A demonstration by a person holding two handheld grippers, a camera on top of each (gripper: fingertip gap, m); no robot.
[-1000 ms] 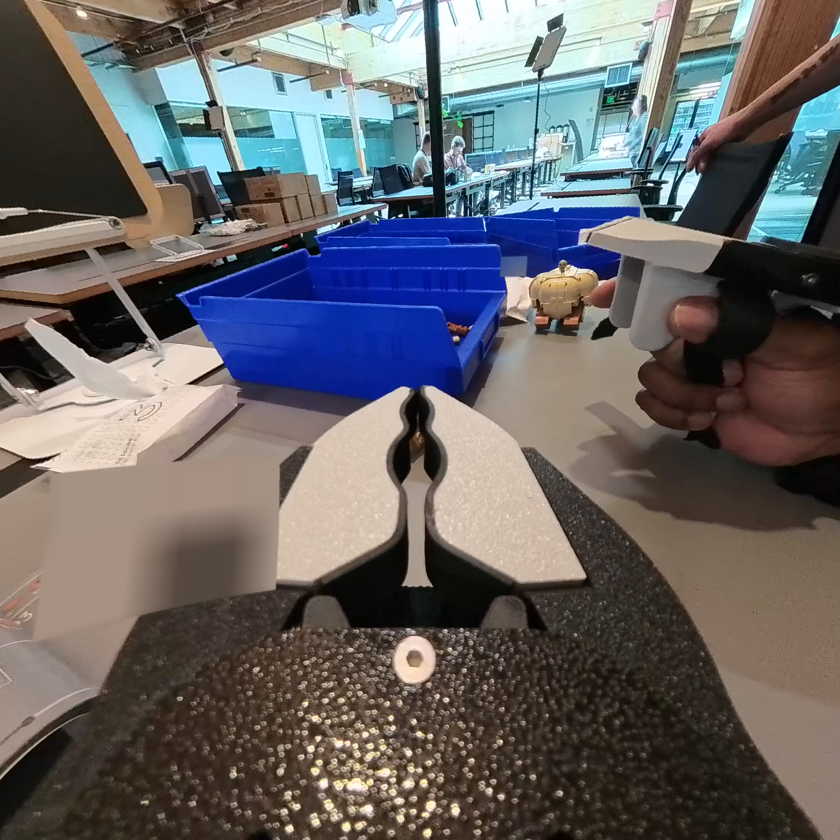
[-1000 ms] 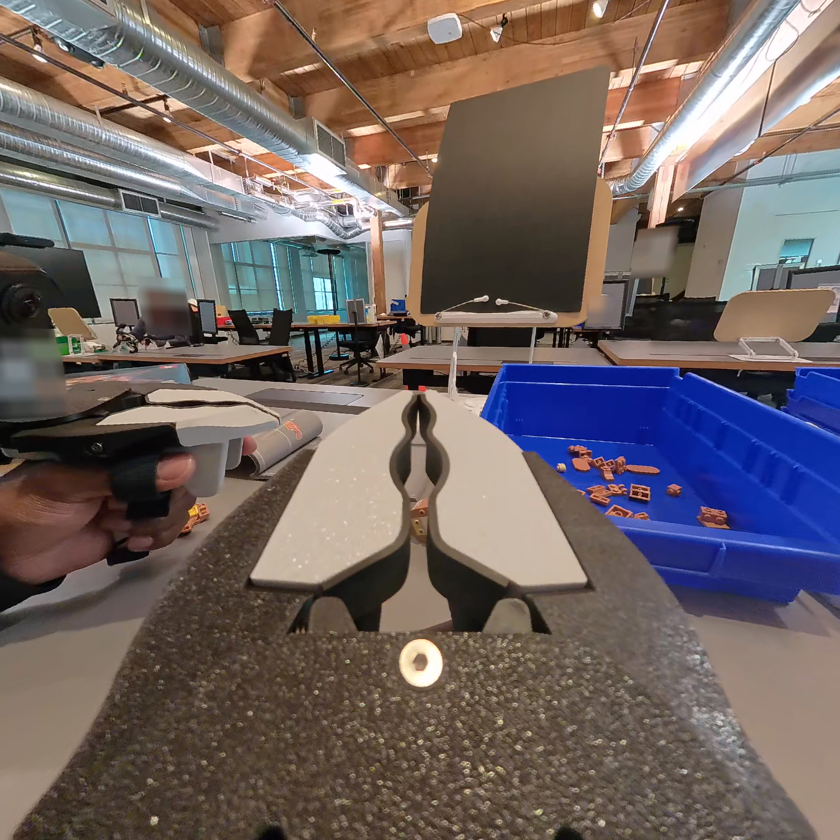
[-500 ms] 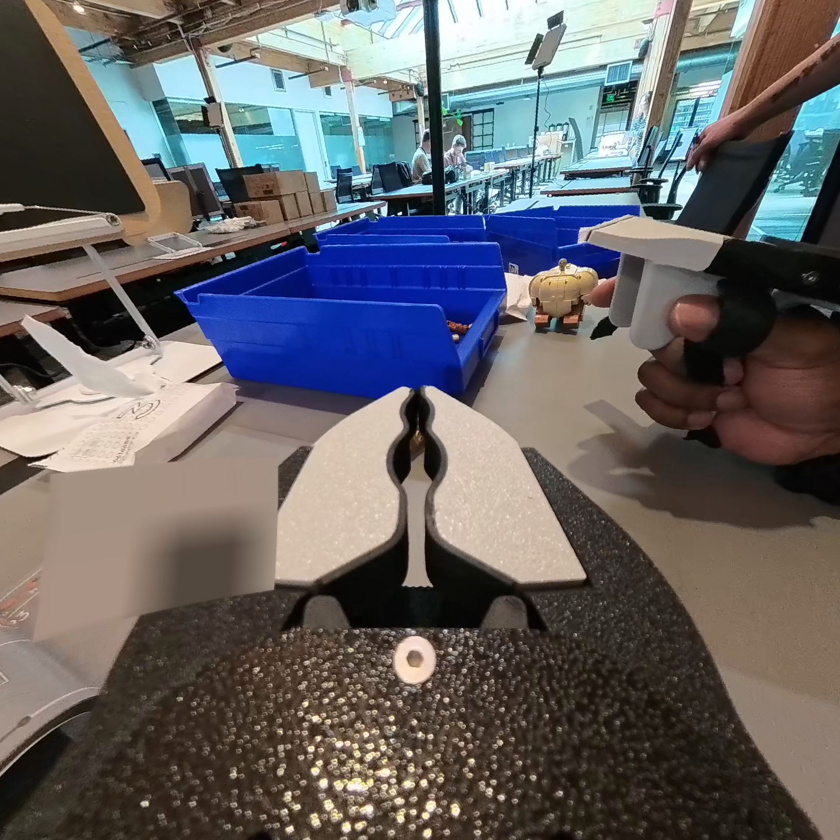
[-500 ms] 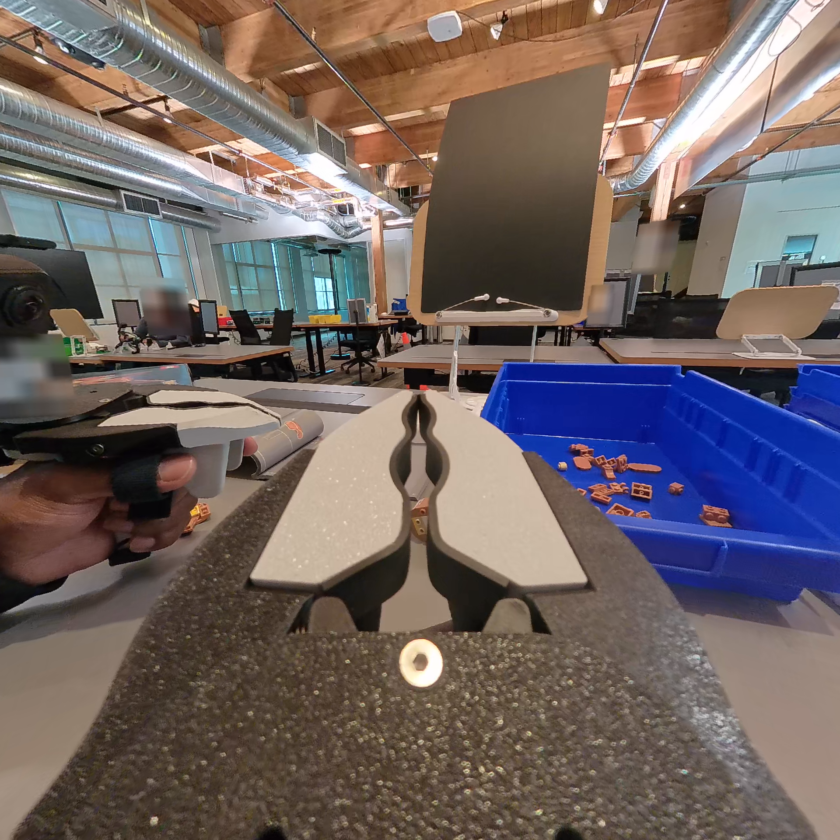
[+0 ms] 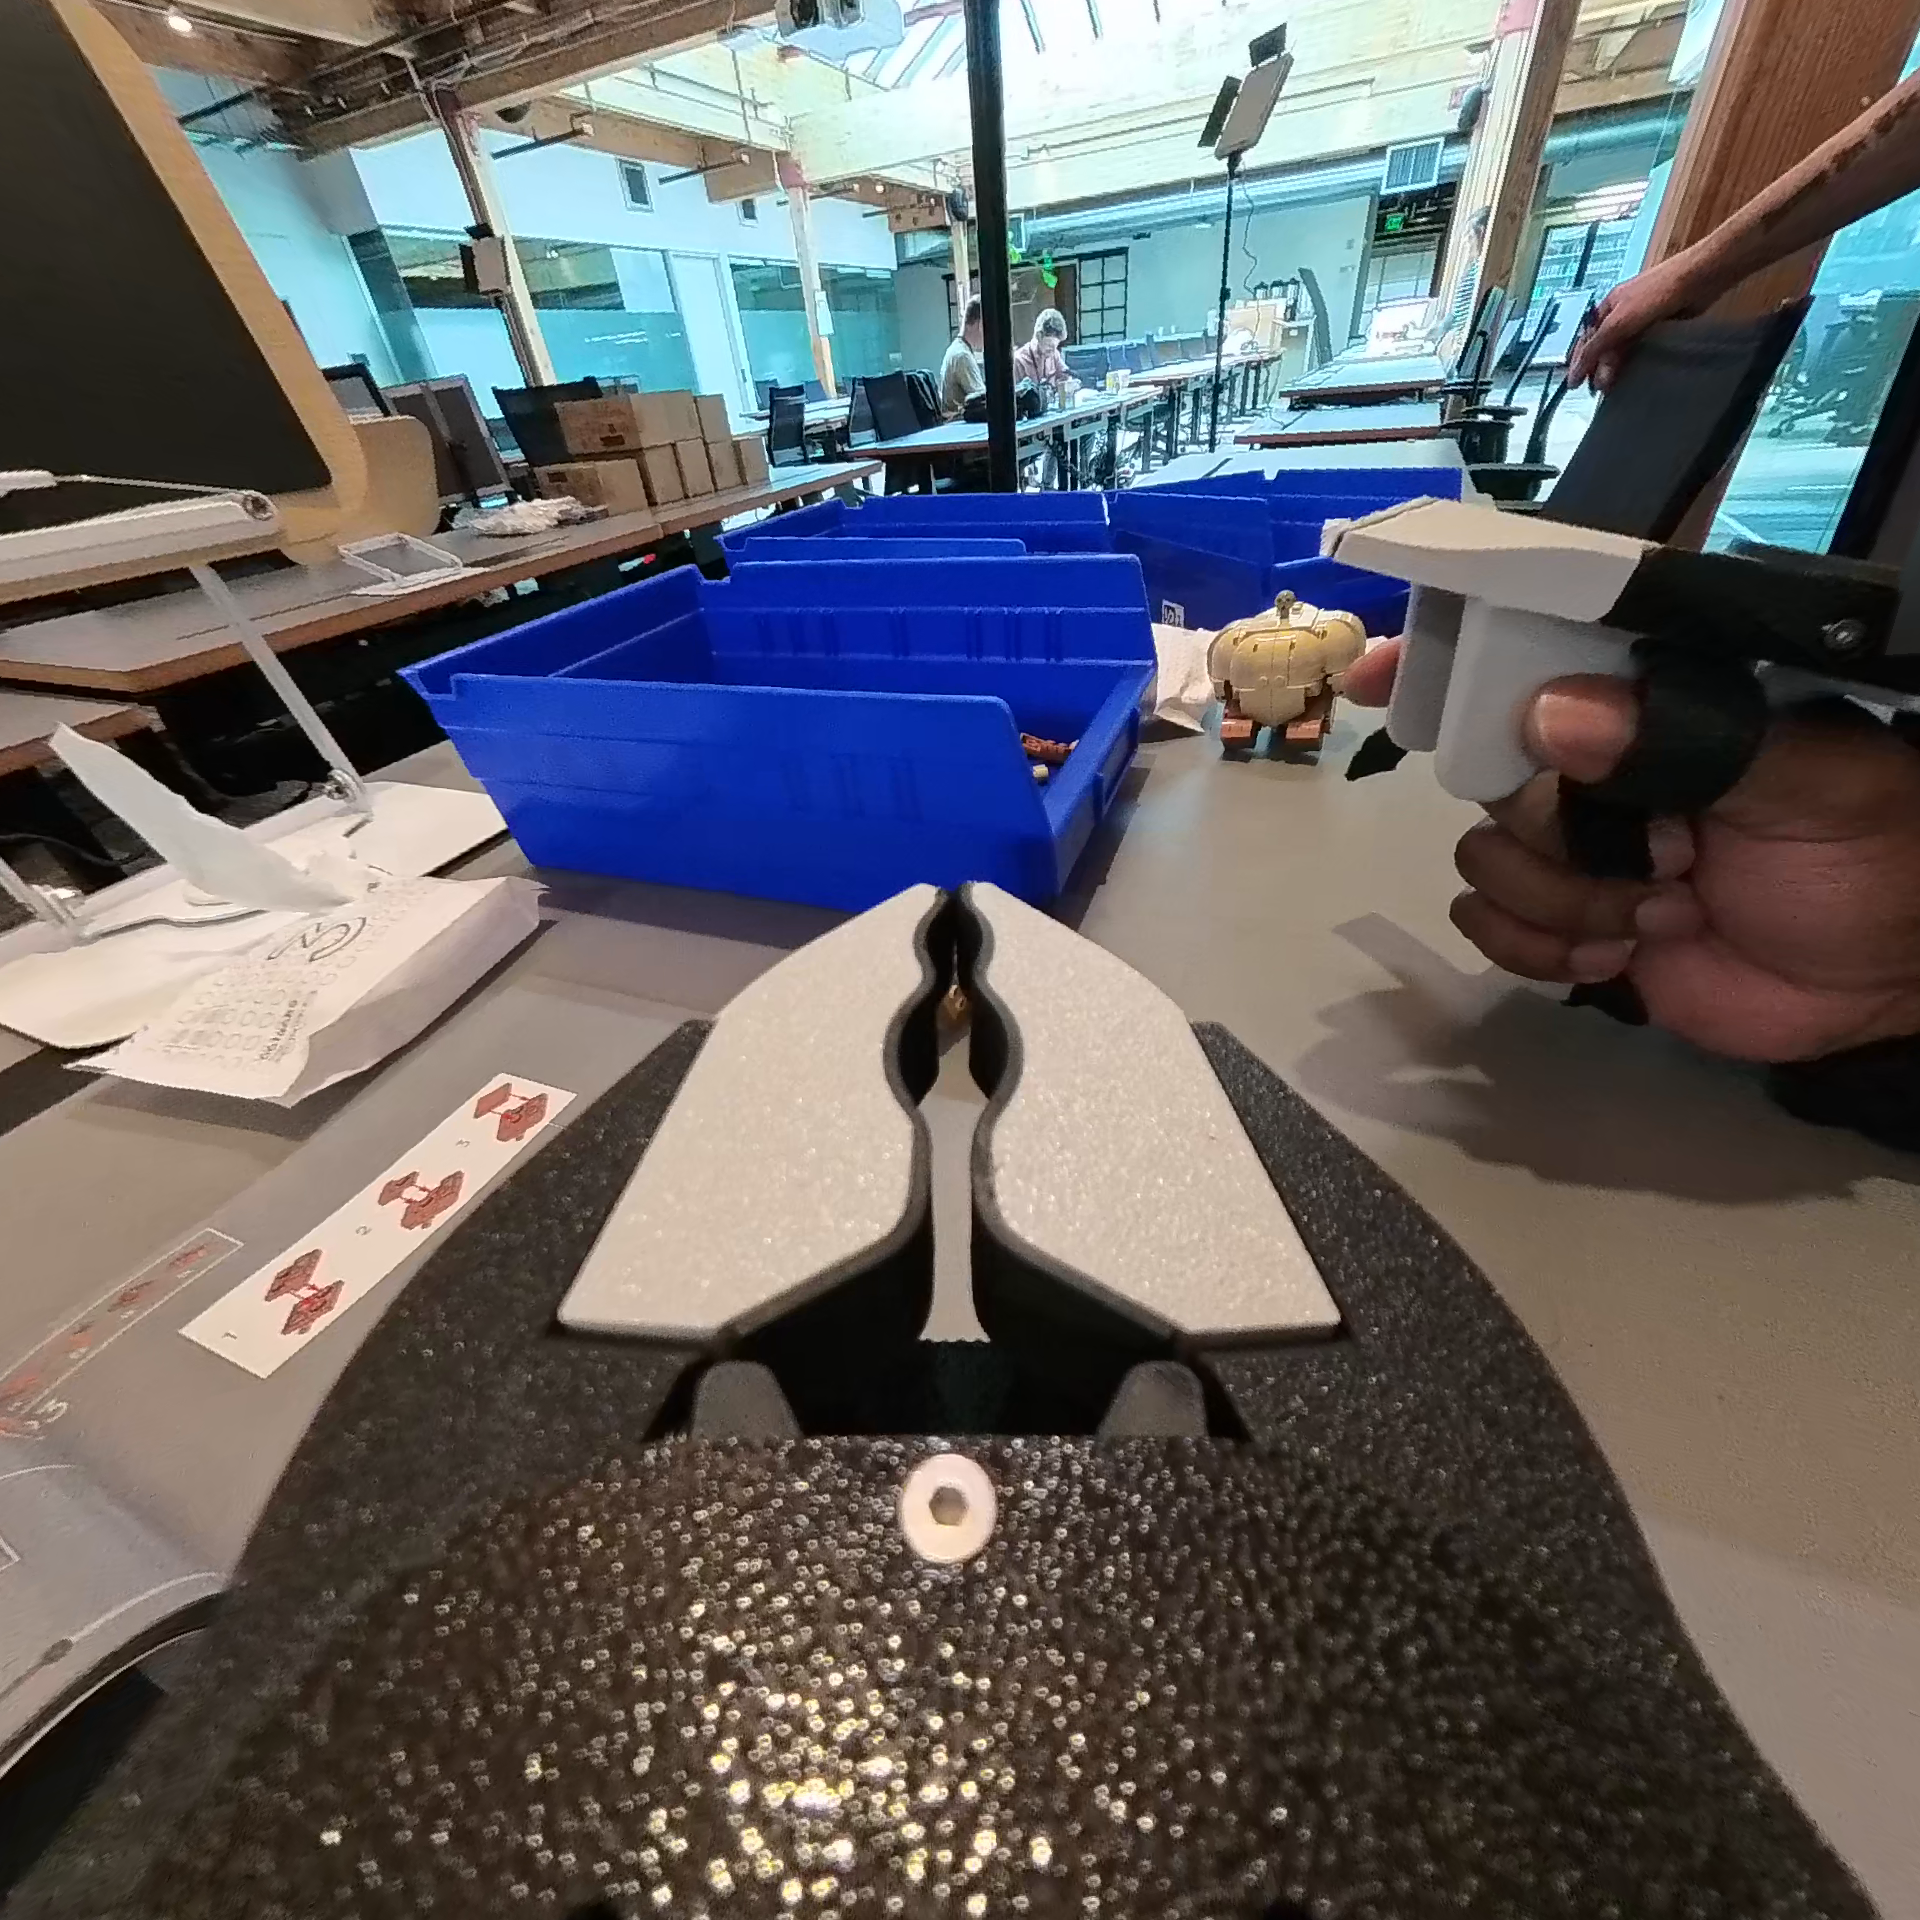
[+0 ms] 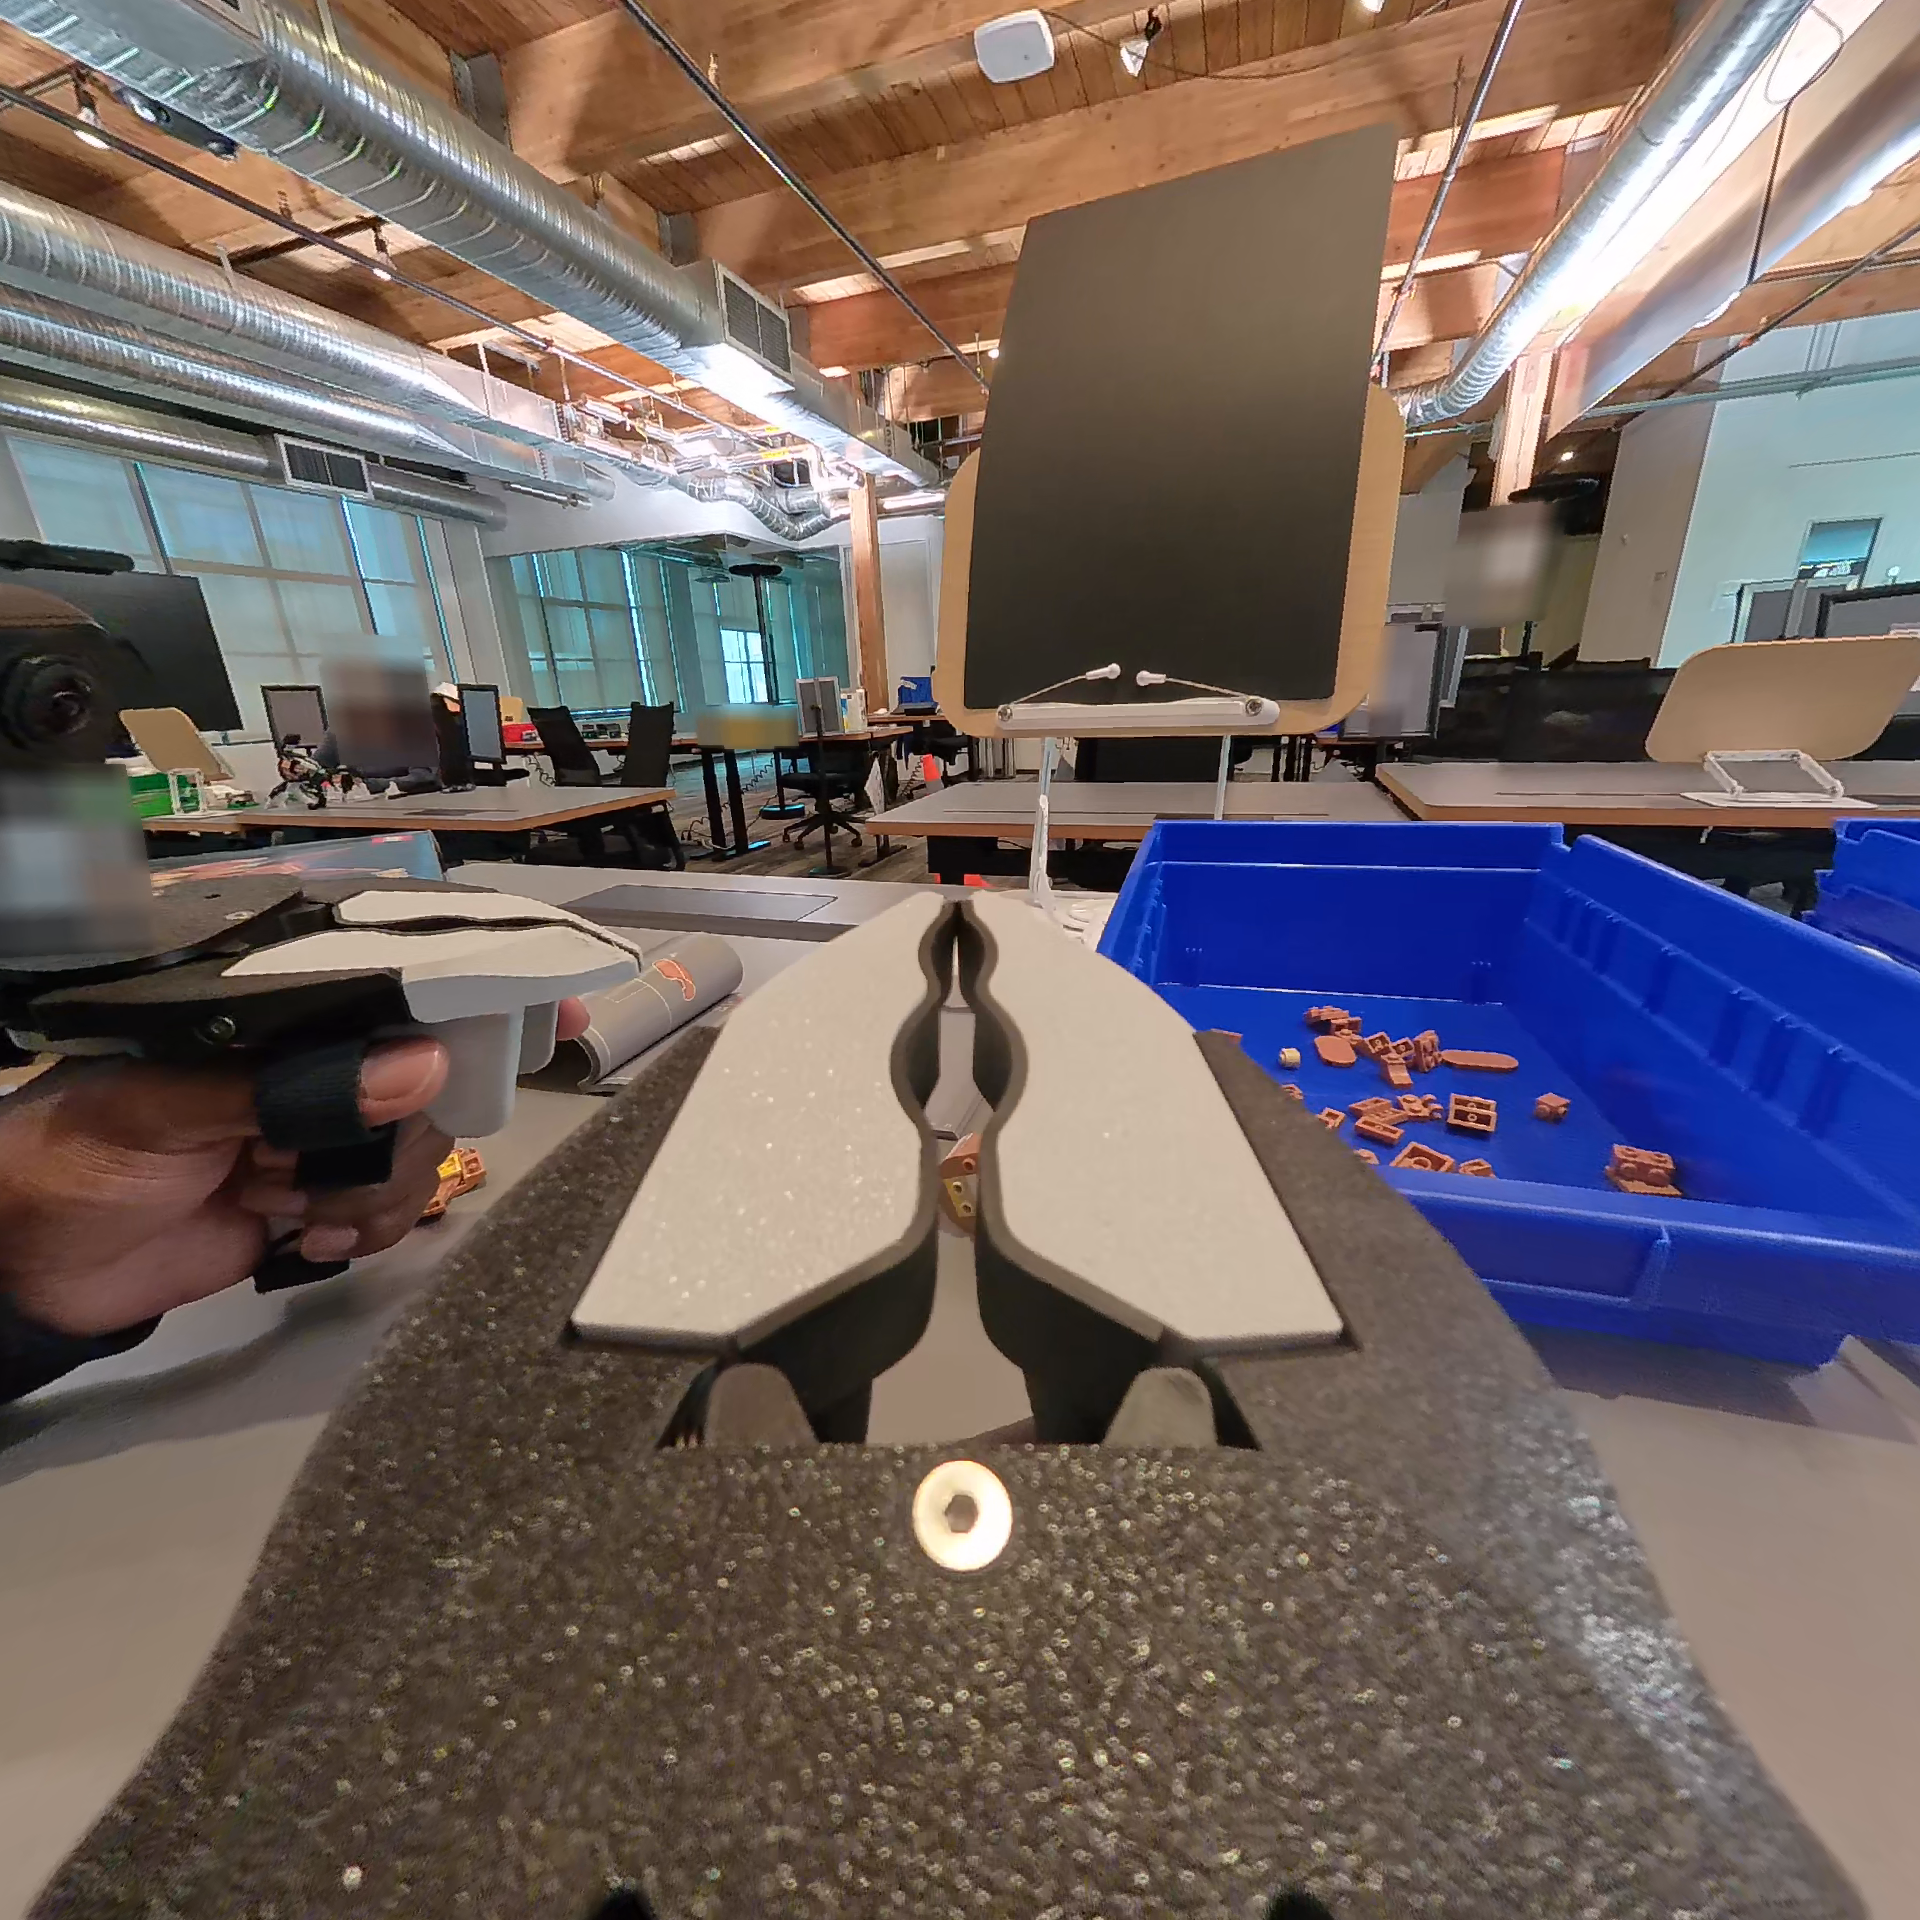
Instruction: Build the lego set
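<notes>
My left gripper [image 5: 956,899] is shut, its grey fingertips [image 5: 831,1091] meeting just above the grey table [image 5: 1299,935], in front of a blue bin [image 5: 779,769]. A small tan piece [image 5: 954,1003] shows through the hollow behind the tips. My right gripper [image 6: 958,909] is shut too, left of the blue bin [image 6: 1714,1039] that holds several brown bricks [image 6: 1423,1101]. A small brown brick [image 6: 961,1184] shows through the gap between its fingers. Each gripper shows in the other's view, held by a hand: the right one [image 5: 1340,540] and the left one [image 6: 623,951].
A tan and brown brick model [image 5: 1283,665] stands beyond the bin. A white paper bag [image 5: 281,987] and an instruction booklet [image 5: 343,1236] lie at the left. Loose brown pieces [image 6: 457,1174] lie under the left hand. A black board on a stand [image 6: 1174,436] rises behind, and more blue bins [image 5: 1247,520] stand farther back. The gap from one gripper's tips to the other's is roughly 12 centimeters.
Nothing has visibly changed. Both grippers stay shut and hold their places.
</notes>
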